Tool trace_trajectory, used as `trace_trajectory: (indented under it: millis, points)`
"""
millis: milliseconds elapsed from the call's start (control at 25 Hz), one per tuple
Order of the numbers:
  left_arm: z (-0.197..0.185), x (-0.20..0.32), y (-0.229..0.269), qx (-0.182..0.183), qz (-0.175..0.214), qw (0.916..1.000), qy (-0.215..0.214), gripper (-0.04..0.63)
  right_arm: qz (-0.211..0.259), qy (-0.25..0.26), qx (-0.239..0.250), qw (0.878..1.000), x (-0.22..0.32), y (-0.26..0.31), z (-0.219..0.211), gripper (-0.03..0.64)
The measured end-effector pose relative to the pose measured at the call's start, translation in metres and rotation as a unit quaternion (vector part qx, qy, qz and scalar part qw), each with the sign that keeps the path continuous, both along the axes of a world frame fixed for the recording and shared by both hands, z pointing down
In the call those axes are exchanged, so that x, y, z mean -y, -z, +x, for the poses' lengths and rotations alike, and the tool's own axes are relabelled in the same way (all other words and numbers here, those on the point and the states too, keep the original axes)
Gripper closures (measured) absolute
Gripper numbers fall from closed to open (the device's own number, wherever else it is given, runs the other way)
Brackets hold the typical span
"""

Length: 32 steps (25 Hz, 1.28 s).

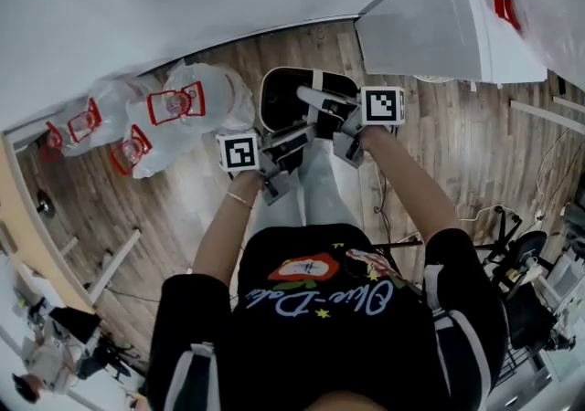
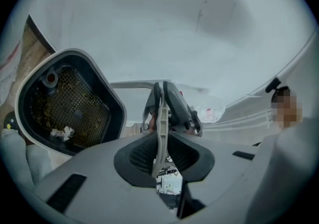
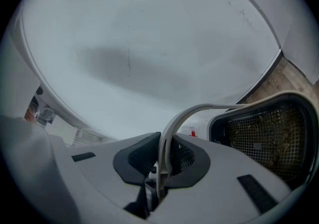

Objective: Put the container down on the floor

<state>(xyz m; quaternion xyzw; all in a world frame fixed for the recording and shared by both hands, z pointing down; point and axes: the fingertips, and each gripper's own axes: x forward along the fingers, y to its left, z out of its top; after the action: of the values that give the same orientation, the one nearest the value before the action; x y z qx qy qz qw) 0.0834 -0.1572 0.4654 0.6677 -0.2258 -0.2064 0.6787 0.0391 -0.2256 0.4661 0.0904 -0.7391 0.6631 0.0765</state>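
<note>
The left gripper [image 2: 160,141] and right gripper [image 3: 163,158] each clamp the thin, curved white handle [image 3: 209,108] of the rounded dark container [image 1: 279,106] (wire-mesh lining inside).

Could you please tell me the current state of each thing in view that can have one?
container: top open, no lid, carried by its handle.
handle: swung up, clamped by both tools.
left tool: shut on the handle.
right tool: shut on the handle.
plastic bags: filled, lying on the floor.
</note>
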Motion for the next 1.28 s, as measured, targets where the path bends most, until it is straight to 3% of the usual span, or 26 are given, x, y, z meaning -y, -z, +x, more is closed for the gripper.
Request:
trace_trajectory:
  millis: [240,400,560,840,1280]
  points:
    - [-0.008,0.02,-0.069,0.002,-0.013,0.9998,0.017,0.538,0.0,0.012,-0.026,1.0,0.018,-0.07,-0.012,0.595]
    - [-0.013,0.019,-0.106,0.021,0.001,0.9997,0.014,0.538,0.007,0.023,-0.04,0.999,0.018,-0.106,-0.017,0.594]
    - [-0.02,0.028,-0.133,0.015,0.002,0.9998,0.014,0.538,0.008,0.018,-0.045,0.999,0.024,-0.135,-0.026,0.594]
    - [-0.026,0.034,-0.19,0.031,0.0,0.9994,0.019,0.538,0.052,0.04,-0.043,0.997,0.033,-0.184,-0.039,0.595]
    - [-0.044,0.035,-0.273,0.027,-0.002,0.9981,0.056,0.538,0.023,0.057,-0.087,0.994,0.029,-0.275,-0.055,0.595]
